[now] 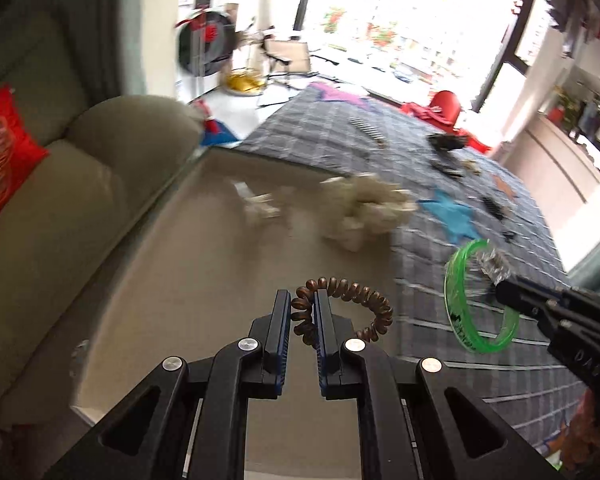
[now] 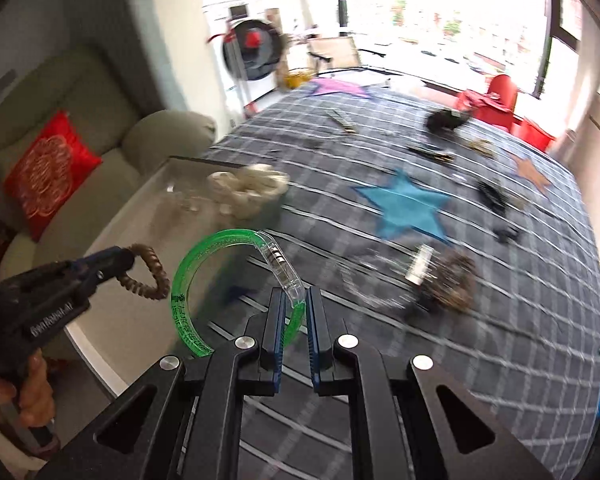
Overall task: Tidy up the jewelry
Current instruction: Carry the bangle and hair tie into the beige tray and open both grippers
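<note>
My left gripper (image 1: 302, 300) is shut on a brown spiral hair tie (image 1: 356, 304) and holds it above the glass table (image 1: 172, 248). It also shows in the right wrist view (image 2: 128, 260) with the hair tie (image 2: 152, 274). My right gripper (image 2: 296, 300) is shut on a green and clear bangle (image 2: 204, 264) above the checked grey cloth (image 2: 380, 360). In the left wrist view the right gripper (image 1: 500, 290) holds the bangle (image 1: 468, 300) at the right.
A cream scrunchie (image 1: 364, 208) and a small clear piece (image 1: 260, 204) lie on the glass table. Several dark hair clips and accessories (image 2: 444, 276) are scattered on the cloth around a blue star patch (image 2: 404, 204). A beige sofa with a red cushion (image 2: 48, 172) stands at the left.
</note>
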